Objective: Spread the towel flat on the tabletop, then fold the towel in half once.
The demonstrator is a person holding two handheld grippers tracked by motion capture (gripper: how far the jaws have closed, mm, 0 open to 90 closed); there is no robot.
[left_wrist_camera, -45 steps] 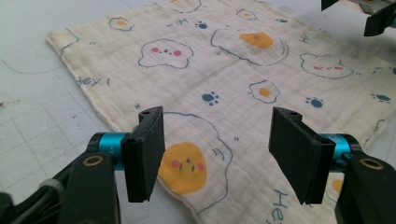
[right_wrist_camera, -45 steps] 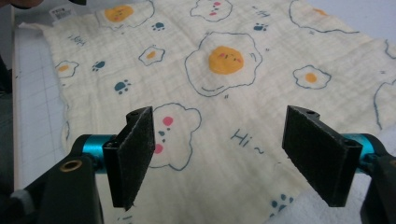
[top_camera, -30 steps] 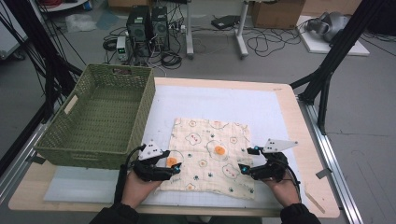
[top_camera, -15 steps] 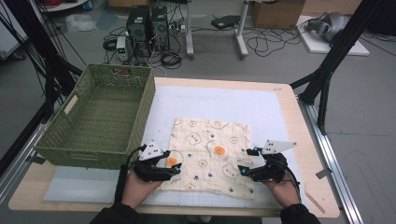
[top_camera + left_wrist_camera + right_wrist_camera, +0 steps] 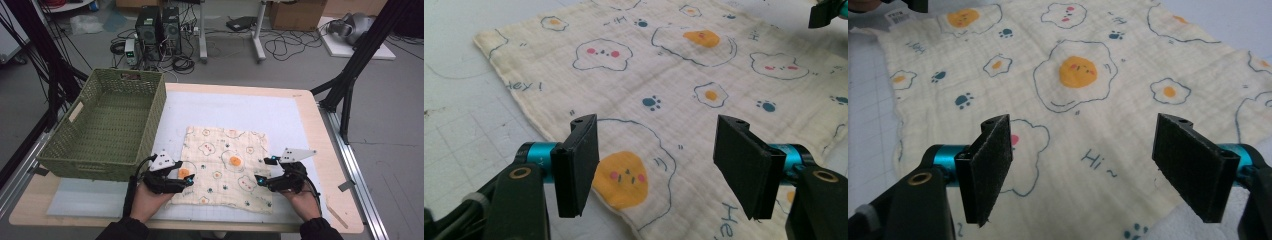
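While flat on mat (image 5: 280, 115), cream cloth (image 5: 227, 172) shows egg, bear, paw prints.

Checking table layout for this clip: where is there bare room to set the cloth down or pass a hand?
Free: white mat beyond the cloth, the strip right of it, and inside the green basket. Crowded: the near edge, where left gripper and right gripper sit open at the cloth's corners.

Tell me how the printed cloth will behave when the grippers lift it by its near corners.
The cloth looks like thin crinkled gauze lying flat on the mat, so it will probably sag and drape, not hold shape. It seems light. Its weave looks soft rather than slick, so the open left gripper and right gripper should likely hold it.
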